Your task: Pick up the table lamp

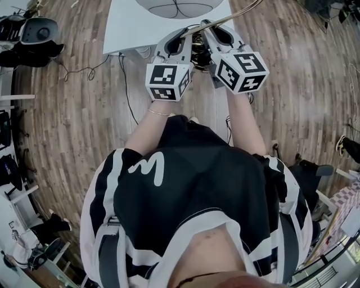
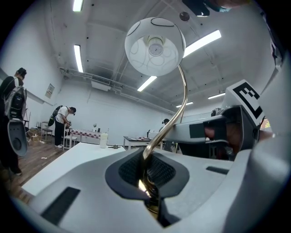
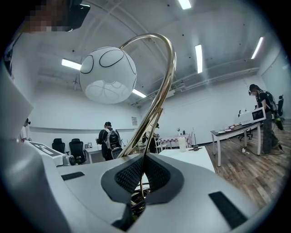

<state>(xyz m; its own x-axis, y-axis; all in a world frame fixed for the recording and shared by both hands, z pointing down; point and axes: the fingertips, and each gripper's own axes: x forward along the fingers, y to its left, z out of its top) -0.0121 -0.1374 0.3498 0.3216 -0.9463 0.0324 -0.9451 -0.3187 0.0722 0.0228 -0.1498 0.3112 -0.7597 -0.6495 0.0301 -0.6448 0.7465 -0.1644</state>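
The table lamp has a white globe shade [image 1: 179,7] on a curved gold stem [image 1: 236,14]. In the head view both grippers meet at the front edge of the white table [image 1: 129,28], with the lamp's dark lower part [image 1: 198,53] between them. My left gripper [image 2: 148,179] is shut on the gold stem [image 2: 182,98], and the shade [image 2: 154,45] hangs above it. My right gripper [image 3: 141,186] is shut on the same stem [image 3: 163,77] low down, with the shade [image 3: 107,75] up on the left. The lamp's foot is hidden.
Cables [image 1: 126,95] trail over the wooden floor below the table. Dark chairs and gear [image 1: 34,34] stand at the far left. People [image 2: 61,125] work at tables far off, one with a backpack [image 3: 107,136]. A desk [image 3: 236,132] stands at the right.
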